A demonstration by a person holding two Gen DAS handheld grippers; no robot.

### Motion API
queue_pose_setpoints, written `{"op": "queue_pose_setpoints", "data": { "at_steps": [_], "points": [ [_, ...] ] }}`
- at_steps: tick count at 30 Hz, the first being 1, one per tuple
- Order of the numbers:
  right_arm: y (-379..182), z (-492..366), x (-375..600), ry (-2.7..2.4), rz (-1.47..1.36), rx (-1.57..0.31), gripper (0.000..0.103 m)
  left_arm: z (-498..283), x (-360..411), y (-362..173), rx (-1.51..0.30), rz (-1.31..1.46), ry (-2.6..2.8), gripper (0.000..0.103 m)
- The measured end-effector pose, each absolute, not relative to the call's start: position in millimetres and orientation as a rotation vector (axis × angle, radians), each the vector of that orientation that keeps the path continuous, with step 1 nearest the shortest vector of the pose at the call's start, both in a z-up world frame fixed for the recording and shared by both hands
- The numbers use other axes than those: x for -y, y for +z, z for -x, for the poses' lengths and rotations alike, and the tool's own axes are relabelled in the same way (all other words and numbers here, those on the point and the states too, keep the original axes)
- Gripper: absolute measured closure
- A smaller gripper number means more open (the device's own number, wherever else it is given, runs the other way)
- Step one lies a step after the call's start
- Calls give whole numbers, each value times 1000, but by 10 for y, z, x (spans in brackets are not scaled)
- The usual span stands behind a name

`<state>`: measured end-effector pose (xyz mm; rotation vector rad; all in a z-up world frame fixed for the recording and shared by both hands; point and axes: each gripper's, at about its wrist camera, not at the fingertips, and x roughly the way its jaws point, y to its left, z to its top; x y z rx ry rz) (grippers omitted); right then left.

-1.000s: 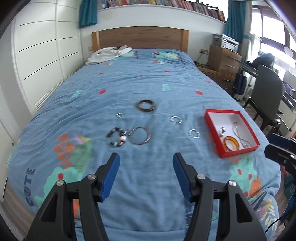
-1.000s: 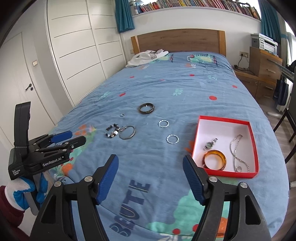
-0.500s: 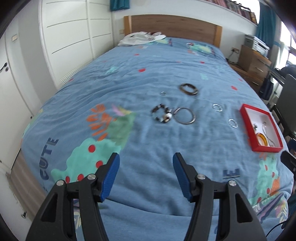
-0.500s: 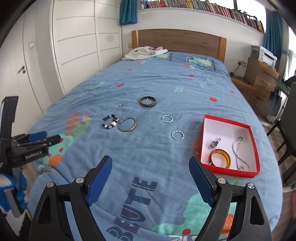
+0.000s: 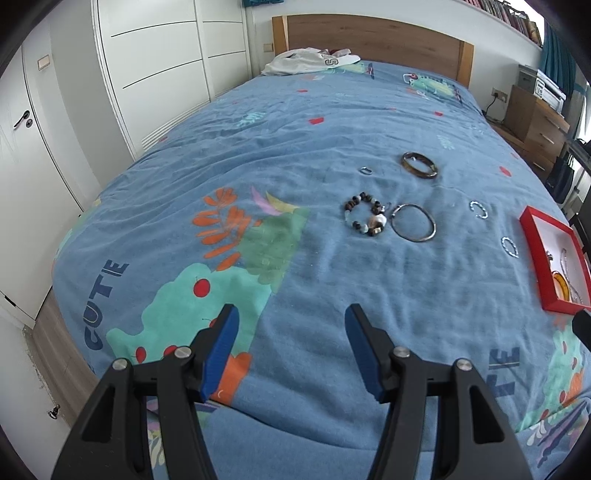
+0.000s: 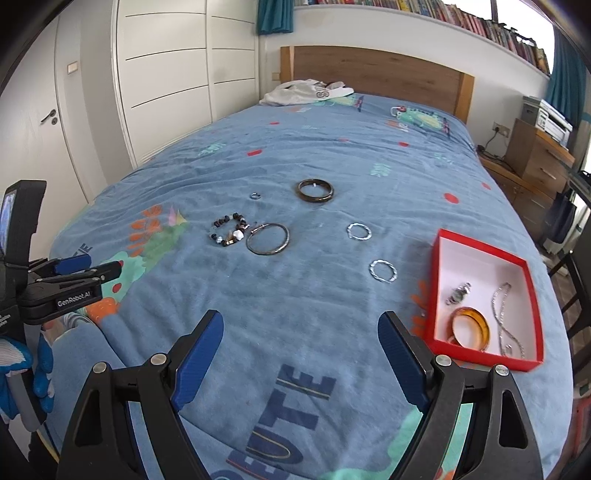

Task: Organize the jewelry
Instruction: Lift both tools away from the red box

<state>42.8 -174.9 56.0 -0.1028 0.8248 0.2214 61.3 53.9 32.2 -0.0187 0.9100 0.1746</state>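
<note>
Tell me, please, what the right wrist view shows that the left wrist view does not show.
Only the right wrist view: the left gripper from the side, in a blue-gloved hand; a bookshelf; a small watch in the red box.

Only the left wrist view: the floor beside the bed.

Both: the beaded bracelet, thin bangle, dark bangle, two silver rings, the orange bangle.

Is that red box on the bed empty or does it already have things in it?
Partly filled. The red box holds an orange bangle, a silver chain and a small dark piece; much white bottom shows.
</note>
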Motion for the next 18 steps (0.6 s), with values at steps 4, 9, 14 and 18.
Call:
{"op": "queue_pose_setpoints", "data": {
  "at_steps": [4,9,14,18],
  "points": [
    [517,-569,1733,238,93,-832,18,-717,-510,288,-914,13,166,45],
    [399,-754,1740,247,79,-860,18,-882,-480,194,-928,27,145,45],
    [256,-918,1842,238,42,-881,18,-1047,-450,69,-941,46,102,45],
    [160,-1029,1985,218,-4,-885,18,-1188,-458,-47,-953,82,75,45]
  ]
}}
